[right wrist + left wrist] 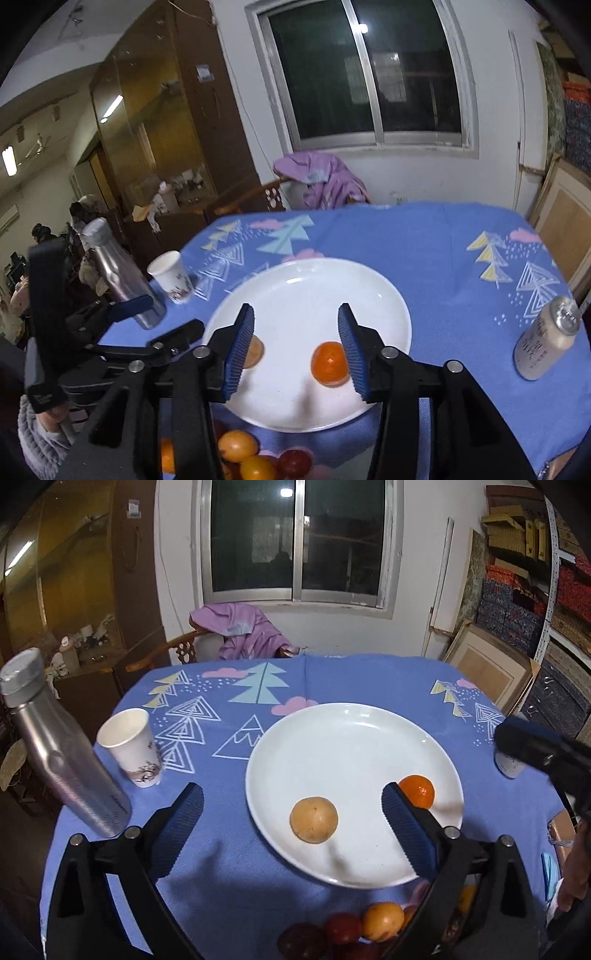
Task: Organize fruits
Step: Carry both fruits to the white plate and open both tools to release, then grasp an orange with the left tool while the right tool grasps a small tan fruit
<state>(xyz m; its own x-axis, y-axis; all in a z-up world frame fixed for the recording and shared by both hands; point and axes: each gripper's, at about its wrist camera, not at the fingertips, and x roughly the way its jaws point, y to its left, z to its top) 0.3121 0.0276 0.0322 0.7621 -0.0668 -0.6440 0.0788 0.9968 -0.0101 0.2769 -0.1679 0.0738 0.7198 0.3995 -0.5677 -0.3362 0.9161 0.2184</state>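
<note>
Left gripper (291,814): jaws wide apart, empty, above white plate (332,738). Right gripper (297,347): parted, empty. Tan fruit (313,819), orange (417,790): on plate, apart. Remaining fruits (354,928): beside plate's near rim.

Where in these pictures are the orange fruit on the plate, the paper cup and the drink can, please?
orange fruit (329,363): right wrist view, middle of its skin.
paper cup (132,746): left wrist view, middle of its side wall.
drink can (543,341): right wrist view, middle of its body.
</note>
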